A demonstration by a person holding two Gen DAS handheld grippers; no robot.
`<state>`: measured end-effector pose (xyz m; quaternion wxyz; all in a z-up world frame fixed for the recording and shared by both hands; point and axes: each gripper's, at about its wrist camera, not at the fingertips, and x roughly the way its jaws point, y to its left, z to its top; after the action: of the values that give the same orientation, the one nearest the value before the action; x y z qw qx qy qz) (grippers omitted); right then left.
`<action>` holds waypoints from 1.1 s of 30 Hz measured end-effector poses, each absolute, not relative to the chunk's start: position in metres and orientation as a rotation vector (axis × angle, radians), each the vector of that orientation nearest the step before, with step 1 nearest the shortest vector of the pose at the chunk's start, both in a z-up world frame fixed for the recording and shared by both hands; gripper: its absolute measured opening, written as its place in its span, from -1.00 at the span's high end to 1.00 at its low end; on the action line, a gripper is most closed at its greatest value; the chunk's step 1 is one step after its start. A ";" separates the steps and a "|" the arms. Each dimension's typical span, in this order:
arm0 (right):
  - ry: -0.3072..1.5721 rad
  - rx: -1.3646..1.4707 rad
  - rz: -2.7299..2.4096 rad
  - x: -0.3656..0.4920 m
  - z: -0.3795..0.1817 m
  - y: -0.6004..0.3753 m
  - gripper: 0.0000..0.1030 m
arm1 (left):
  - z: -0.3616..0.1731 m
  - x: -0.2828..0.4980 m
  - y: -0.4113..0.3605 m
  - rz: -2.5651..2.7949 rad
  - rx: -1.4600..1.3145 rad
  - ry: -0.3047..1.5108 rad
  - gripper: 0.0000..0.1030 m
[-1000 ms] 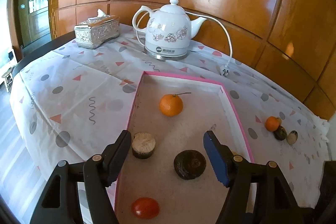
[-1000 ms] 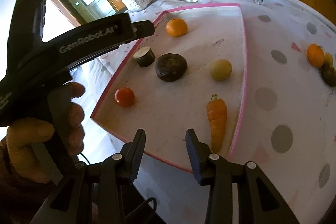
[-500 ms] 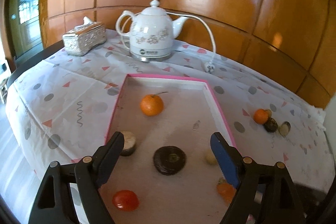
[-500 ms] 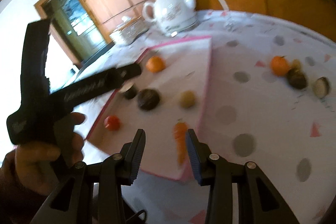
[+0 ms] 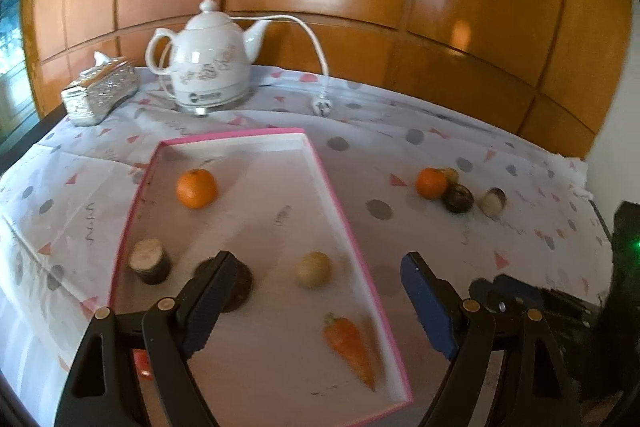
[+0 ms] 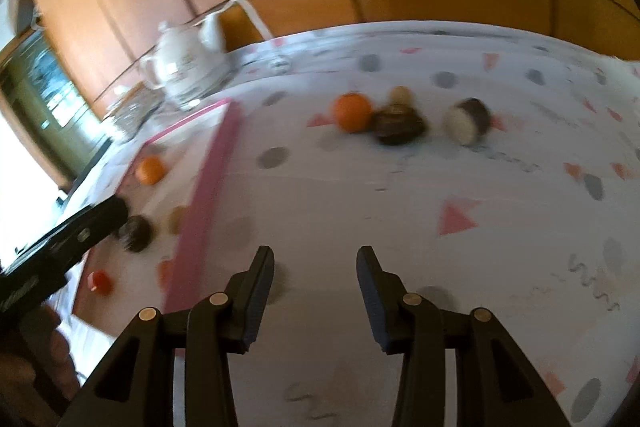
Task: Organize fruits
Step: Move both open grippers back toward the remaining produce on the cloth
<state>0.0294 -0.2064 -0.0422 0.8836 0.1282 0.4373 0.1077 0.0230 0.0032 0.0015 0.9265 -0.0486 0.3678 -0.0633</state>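
The left gripper (image 5: 316, 301) hangs over the near part of the pink-edged tray (image 5: 345, 215) with its fingers spread wide and nothing between them. Just beyond the gap lies a pale round fruit (image 5: 313, 269); a carrot (image 5: 350, 349) lies nearer, toward the right finger, close to the tray's right wall. The left finger partly covers a dark round fruit (image 5: 240, 283), and left of that stands a short brown-sided piece with a pale top (image 5: 149, 261). Far in the tray sits an orange (image 5: 196, 188), and a red fruit (image 5: 141, 365) peeks out behind the left finger's arm.

The right gripper (image 6: 316, 285) is over the bare tablecloth (image 6: 360, 203) to the right of the tray, fingers apart and empty. Well beyond them, out on the cloth, is a cluster: a second orange (image 6: 352, 112) touching a dark fruit (image 6: 398, 125), a small pale one (image 6: 401, 94) just behind, and a dark-and-white piece (image 6: 467, 121) a little to the right.

At the far edge stand a white kettle (image 5: 206, 65) and a silver tissue box (image 5: 100, 91).
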 end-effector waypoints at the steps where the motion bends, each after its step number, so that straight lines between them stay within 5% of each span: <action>1: 0.912 0.271 0.211 0.027 -0.043 -0.212 0.16 | 0.001 0.023 0.000 -0.140 -0.099 0.757 -0.64; 33: 0.932 0.217 0.035 0.039 -0.055 -0.271 0.16 | -0.005 0.038 -0.062 -0.274 -0.040 0.809 -0.64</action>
<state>0.0389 -0.2707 -0.0555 0.8875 0.1043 0.4486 0.0168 0.0375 -0.0616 -0.0049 0.9100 -0.0192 0.3924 -0.1327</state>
